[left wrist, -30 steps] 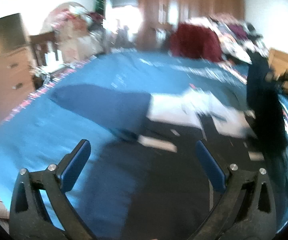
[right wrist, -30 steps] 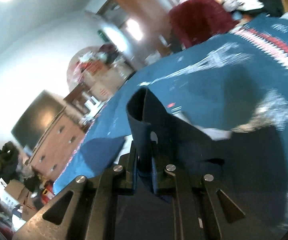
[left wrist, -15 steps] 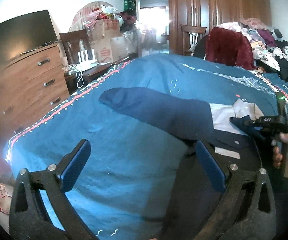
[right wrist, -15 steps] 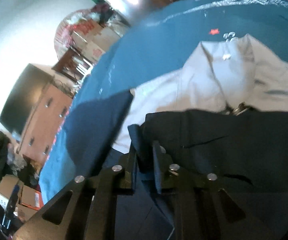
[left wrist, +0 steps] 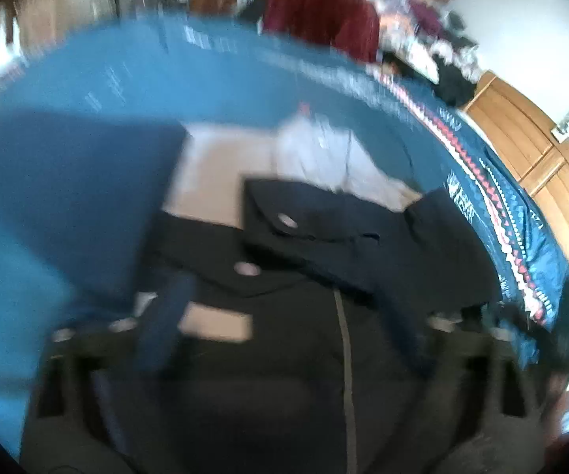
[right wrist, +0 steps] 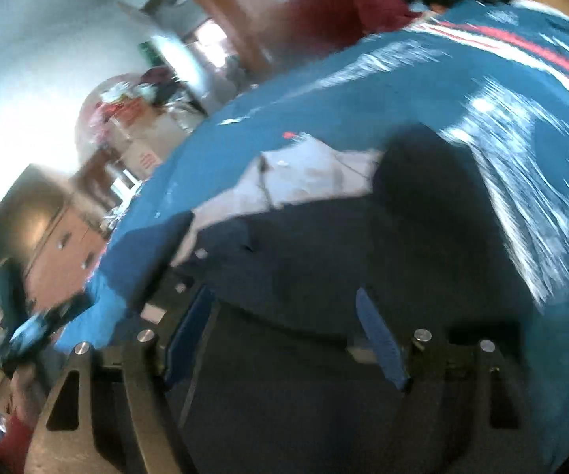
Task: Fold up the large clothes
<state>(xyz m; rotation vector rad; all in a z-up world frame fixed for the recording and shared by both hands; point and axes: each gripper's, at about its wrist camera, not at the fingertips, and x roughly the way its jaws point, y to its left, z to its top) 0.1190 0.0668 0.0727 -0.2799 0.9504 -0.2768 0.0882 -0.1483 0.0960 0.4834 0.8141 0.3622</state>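
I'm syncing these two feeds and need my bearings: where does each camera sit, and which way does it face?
Left wrist: rides the left gripper, looking along its open blue fingers across the dark jacket on the blue bedspread.
Right wrist: rides the right gripper, tilted, fingers open over the same dark jacket; a dresser stands beyond the bed.
Shared: the jacket, its pale lining, the bedspread, a maroon garment.

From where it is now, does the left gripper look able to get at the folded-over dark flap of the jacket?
Probably yes. The left gripper is open above the dark jacket, and the flap lies just ahead of its fingers with nothing over it. Blur makes exact clearance uncertain.
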